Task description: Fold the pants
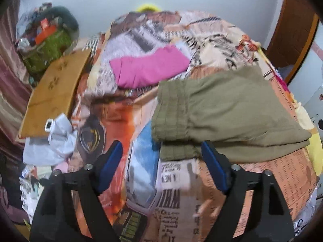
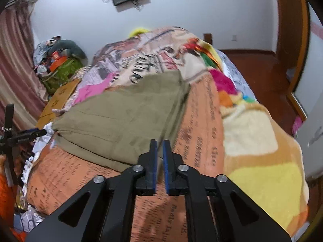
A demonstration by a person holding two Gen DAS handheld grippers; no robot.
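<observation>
White walls stand behind a bed covered by a newspaper-print blanket [image 1: 177, 191], and the green pants [image 1: 228, 113] lie folded flat on it. A pink cloth [image 1: 149, 68] lies just past the pants, and a brown cardboard sheet [image 1: 54, 92] rests off to the left of them, well apart. The left gripper [image 1: 161, 149] has its blue jaws spread wide at the near edge of the pants, holding nothing, while the right gripper [image 2: 159, 147] sits over the pants' near corner with its jaws almost together and only a thin gap between them.
</observation>
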